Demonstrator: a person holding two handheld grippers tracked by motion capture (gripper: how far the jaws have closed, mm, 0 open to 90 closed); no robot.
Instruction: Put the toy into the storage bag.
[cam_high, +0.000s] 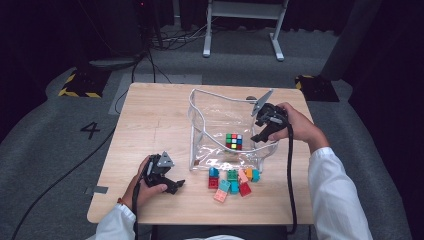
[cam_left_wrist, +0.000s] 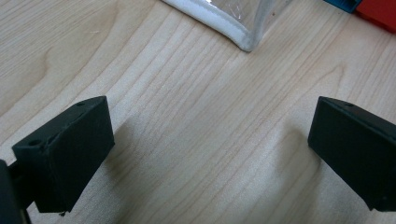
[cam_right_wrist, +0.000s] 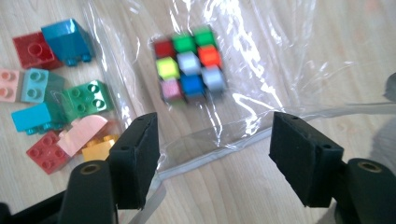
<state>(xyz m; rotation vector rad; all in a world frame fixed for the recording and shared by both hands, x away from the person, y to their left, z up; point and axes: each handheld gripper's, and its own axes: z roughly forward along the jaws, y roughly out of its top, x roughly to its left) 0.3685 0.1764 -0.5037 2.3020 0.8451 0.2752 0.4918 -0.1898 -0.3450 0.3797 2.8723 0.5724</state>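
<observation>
Toy bricks (cam_high: 232, 181) lie beside clear bag (cam_high: 210, 115) holding puzzle cube (cam_high: 233, 141).

Bare table (cam_high: 150, 120) lies open from nine to twelve o'clock of the bag (cam_high: 200, 125), while the bricks (cam_high: 232, 181) crowd its six o'clock edge, the cube (cam_high: 233, 141) sits inside, and the right gripper (cam_high: 264, 131) stands at its three o'clock rim.
</observation>
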